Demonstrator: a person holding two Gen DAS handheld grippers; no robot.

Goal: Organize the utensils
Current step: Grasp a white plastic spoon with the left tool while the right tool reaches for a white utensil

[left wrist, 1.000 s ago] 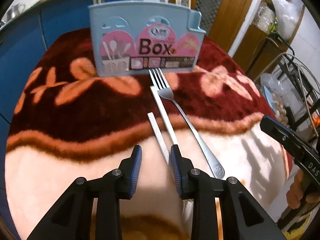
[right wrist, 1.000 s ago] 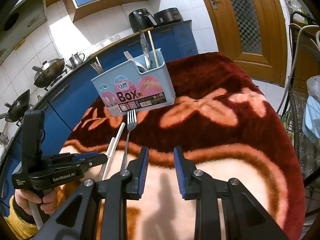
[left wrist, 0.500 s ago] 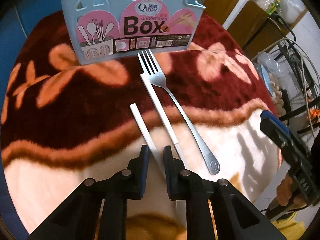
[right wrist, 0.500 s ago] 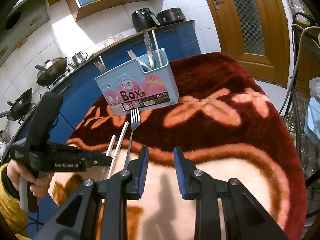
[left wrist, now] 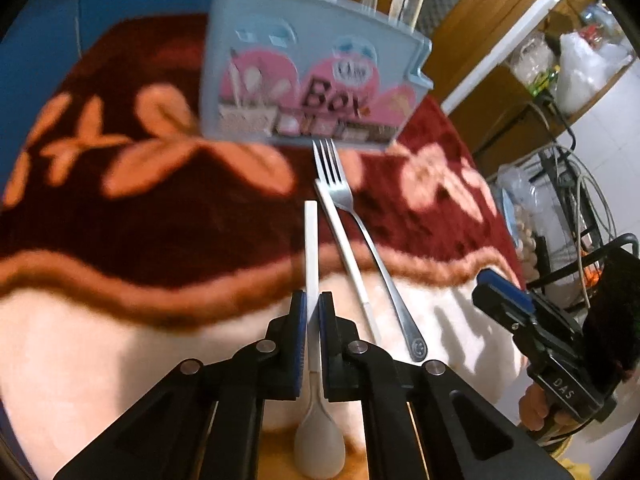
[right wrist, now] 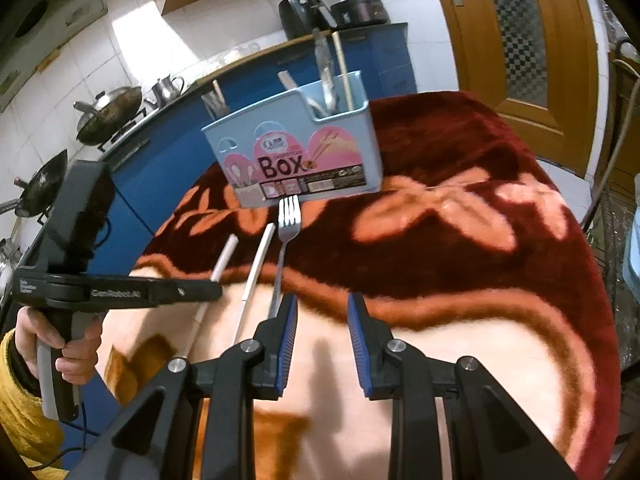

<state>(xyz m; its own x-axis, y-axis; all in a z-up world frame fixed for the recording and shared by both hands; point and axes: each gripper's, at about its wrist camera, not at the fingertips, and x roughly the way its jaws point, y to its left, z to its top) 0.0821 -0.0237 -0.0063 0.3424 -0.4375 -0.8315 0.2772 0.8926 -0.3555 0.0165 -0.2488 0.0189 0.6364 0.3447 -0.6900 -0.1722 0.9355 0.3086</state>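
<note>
White spoon (left wrist: 311, 248): its handle is clamped between the pads of the left gripper (left wrist: 313, 312), whose jaws have just been closing; the bowl end sits near the camera.
Right gripper (right wrist: 322, 312): jaws apart, nothing between them, above the blanket (right wrist: 460, 280).
Fork (right wrist: 286, 232): lies on the blanket, tines close to the blue box (right wrist: 296, 152).
Second white utensil (right wrist: 256, 268): lies between spoon and fork.
Box: holds several utensils upright.

Shiny metal fork (left wrist: 362, 236), matte white plastic spoon (left wrist: 311, 248), smooth pale-blue plastic utensil box (right wrist: 296, 148) with a glossy label, all on a fuzzy plush blanket (right wrist: 460, 264).
</note>
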